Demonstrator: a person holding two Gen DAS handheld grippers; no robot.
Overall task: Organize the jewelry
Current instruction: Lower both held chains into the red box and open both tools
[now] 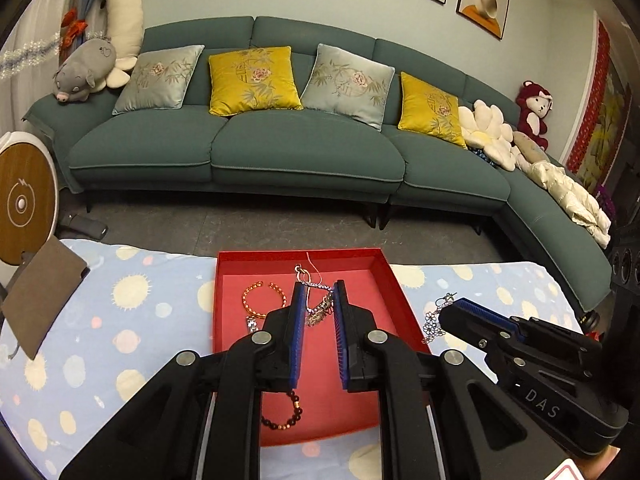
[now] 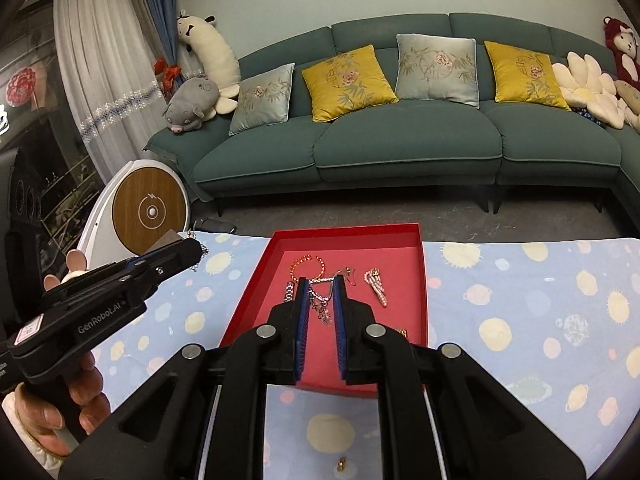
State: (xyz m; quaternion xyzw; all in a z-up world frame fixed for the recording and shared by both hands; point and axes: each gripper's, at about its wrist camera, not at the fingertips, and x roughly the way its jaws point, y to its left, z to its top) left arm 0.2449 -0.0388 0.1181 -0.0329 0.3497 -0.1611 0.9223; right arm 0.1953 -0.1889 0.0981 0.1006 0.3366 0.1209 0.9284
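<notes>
A red open box [image 1: 224, 280] [image 2: 276, 248] lies on the blue patterned cloth. In it are an orange bead bracelet [image 1: 260, 300] [image 2: 308, 264], a dark bead bracelet [image 1: 286, 412], a pinkish pearl piece [image 2: 376, 284] and silver links [image 2: 289, 292]. My left gripper [image 1: 319, 285] hangs above the box, shut on a silvery ornate chain [image 1: 320, 312] that dangles between its fingers. To its right, my right gripper [image 2: 321, 279] [image 1: 450, 312] is shut on a silver flower chain [image 2: 323, 308] [image 1: 434, 322], which hangs from its tip. I cannot tell whether the two chains are joined.
A small gold piece [image 2: 342, 464] lies on the cloth [image 2: 520, 320] near the front edge. A brown pouch [image 1: 40, 292] sits at the table's left. A hand [image 2: 80, 400] holds the left gripper [image 2: 192, 250]. Beyond the table are a green sofa [image 1: 304, 152] and a round white device [image 2: 150, 210].
</notes>
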